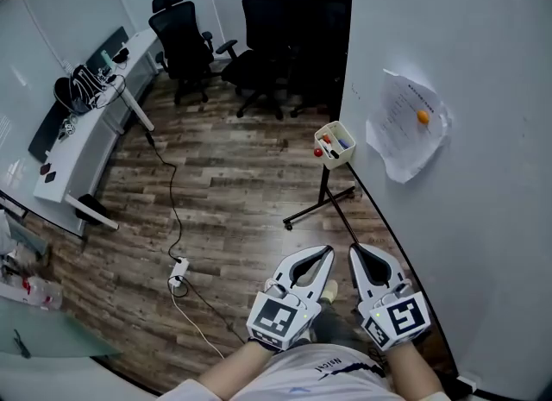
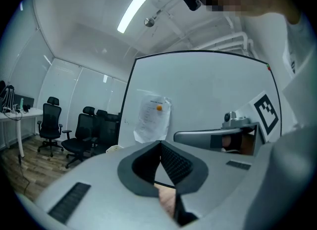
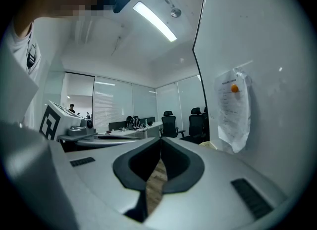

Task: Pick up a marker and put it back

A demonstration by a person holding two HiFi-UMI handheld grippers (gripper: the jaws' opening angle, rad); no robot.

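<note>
A small white holder (image 1: 335, 146) hangs at the whiteboard's (image 1: 466, 175) left edge. A red marker (image 1: 326, 142) and a blue marker (image 1: 343, 142) lie in it. Both grippers are low in the head view, side by side, well short of the holder and pointing toward it. My left gripper (image 1: 327, 253) is shut with nothing in it; its pads meet at the tip (image 2: 160, 143). My right gripper (image 1: 354, 251) is shut too and holds nothing (image 3: 160, 139). The holder's rim (image 3: 208, 145) peeks over the right jaw in the right gripper view.
A sheet of paper (image 1: 405, 125) hangs on the board under an orange magnet (image 1: 423, 117). The board stand's foot (image 1: 319, 205) crosses the wooden floor. A cable with a power strip (image 1: 178, 272) lies on the left. Black office chairs (image 1: 259, 33) stand behind, a white desk (image 1: 86, 132) far left.
</note>
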